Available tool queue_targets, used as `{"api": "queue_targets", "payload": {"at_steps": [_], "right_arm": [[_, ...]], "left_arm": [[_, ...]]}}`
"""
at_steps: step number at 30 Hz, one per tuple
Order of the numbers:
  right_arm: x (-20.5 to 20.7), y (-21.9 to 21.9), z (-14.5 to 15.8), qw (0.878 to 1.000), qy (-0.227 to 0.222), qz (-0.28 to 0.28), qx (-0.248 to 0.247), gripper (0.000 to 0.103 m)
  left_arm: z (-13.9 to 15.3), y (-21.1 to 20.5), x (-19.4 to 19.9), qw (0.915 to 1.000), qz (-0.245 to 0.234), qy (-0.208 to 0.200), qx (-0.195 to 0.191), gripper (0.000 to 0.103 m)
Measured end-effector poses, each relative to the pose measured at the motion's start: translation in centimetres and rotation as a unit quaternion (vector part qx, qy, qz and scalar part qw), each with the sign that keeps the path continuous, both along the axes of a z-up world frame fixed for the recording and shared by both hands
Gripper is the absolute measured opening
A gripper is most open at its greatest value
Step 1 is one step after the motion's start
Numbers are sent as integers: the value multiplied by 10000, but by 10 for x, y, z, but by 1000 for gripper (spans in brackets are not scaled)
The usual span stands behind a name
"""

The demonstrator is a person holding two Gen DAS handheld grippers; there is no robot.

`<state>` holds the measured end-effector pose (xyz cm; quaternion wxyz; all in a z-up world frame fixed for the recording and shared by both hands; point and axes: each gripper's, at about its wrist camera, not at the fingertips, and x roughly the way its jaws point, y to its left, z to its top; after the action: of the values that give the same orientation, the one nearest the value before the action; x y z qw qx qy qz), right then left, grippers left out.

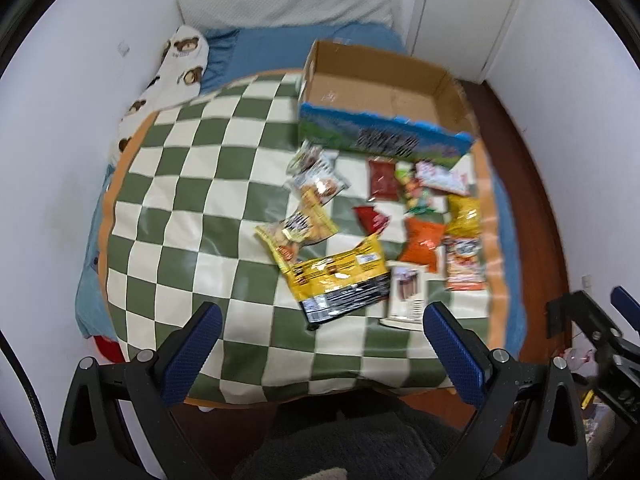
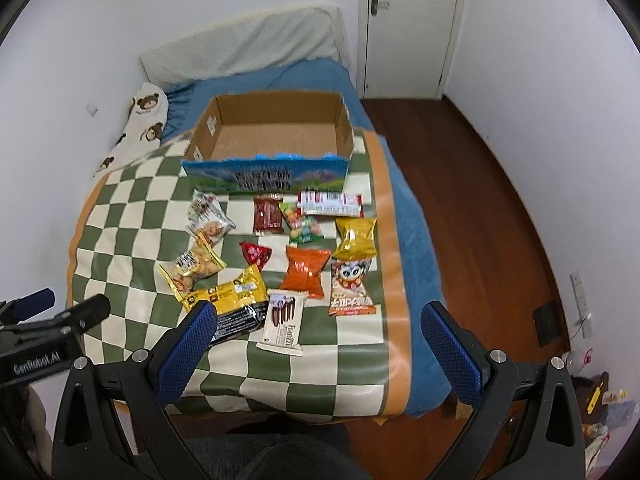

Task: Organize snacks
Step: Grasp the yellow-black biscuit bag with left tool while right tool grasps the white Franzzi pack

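Observation:
Several snack packets lie on a green-and-white checked mat [image 2: 132,236] on a bed, in front of an empty cardboard box [image 2: 276,136] with a blue printed front. Among them are a yellow-and-black bag [image 2: 236,304], a white wafer pack [image 2: 284,320], an orange bag [image 2: 306,270] and a gold bag [image 2: 355,237]. The same box [image 1: 380,92] and yellow-and-black bag [image 1: 340,280] show in the left wrist view. My left gripper [image 1: 322,314] is open above the near mat, holding nothing. My right gripper [image 2: 320,314] is open too, over the near packets, apart from them.
A blue sheet [image 2: 412,216] covers the bed, with a white pillow [image 2: 244,44] and a bear-print cloth [image 2: 144,116] at the far end. A white wall runs along the left. Wooden floor [image 2: 480,208] and a white door [image 2: 412,24] lie to the right. Clutter [image 2: 600,400] sits at the floor's near right.

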<state>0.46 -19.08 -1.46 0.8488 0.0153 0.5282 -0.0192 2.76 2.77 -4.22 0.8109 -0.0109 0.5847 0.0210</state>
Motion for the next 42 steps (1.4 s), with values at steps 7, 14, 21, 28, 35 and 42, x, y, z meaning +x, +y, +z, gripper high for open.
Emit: {"api": "queue_targets", "payload": {"at_steps": [7,14,21,28,35,42], "right_arm": [[41,-4,-112,9931,1027,-92,553,103],[59,-12,-220,9749,2029,-252,880,102],[50,-23,-272,9633,2416,-585,1007,102],[44,-13,-286,9618,2438,-639,1068,99],[64,13,-302,9610,2378,-694,1230,89],[95,48,-348,9531,2580,-658,1437,63]], "left_arm": [[-94,-1,39,9942,-789,437,584,103],[-193,-50,64,9428,-2890,974,1350,103],[-273,-90,70,8641,-4490,1527,1685,103],[-291,-81,83,8743,-4370,1713,1236,85],[-272,21,118,9664,-1295,2179,428,84],[-271,101,126,9706,-127,2358,-474,85]]}}
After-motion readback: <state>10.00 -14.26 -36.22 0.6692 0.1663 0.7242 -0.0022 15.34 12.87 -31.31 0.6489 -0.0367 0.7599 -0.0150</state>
